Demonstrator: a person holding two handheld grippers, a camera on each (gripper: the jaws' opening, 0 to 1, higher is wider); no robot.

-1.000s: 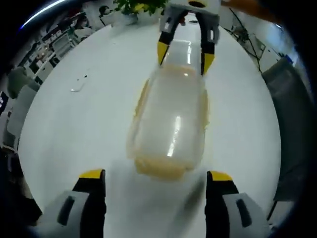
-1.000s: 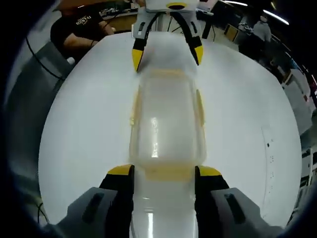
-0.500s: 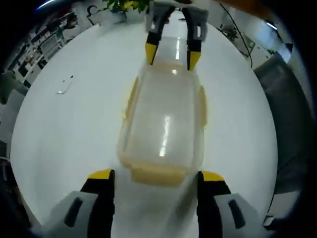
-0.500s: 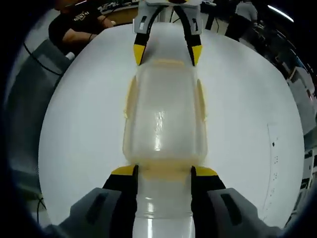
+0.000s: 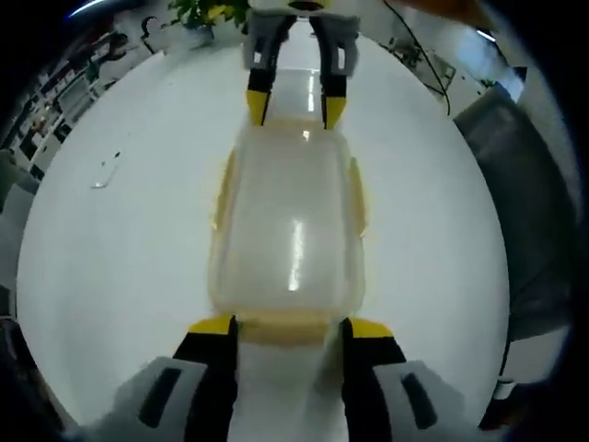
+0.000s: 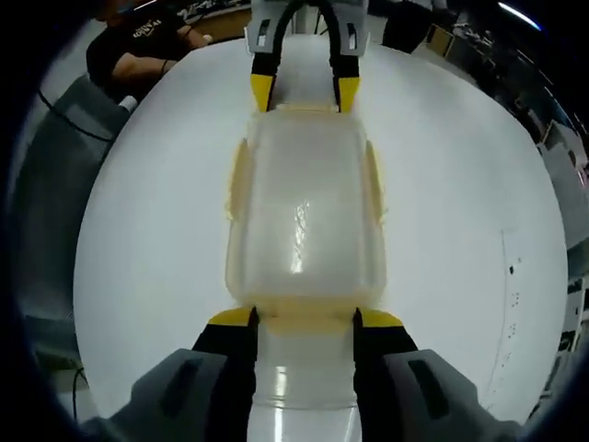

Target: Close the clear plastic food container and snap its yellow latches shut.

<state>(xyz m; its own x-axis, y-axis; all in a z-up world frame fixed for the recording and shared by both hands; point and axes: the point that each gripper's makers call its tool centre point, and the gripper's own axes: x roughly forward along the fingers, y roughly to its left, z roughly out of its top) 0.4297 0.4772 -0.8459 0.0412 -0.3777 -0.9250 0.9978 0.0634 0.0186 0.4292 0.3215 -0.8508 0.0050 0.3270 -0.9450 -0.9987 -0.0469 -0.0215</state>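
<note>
With my left tool (image 5: 281, 330) and right tool (image 6: 304, 319) each parted astride an end latch of the clear food container (image 6: 304, 216) mid-tabletop (image 6: 147, 221), uneven pressing could skid it and leave a latch unsnapped.

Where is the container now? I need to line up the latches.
The clear container lies on the white table, lengthwise between the left gripper and right gripper.

Bright overhead glare, soft blur, fisheye edges.

One container (image 5: 287, 230), two grippers: left gripper (image 5: 283, 325), right gripper (image 6: 304, 318).
</note>
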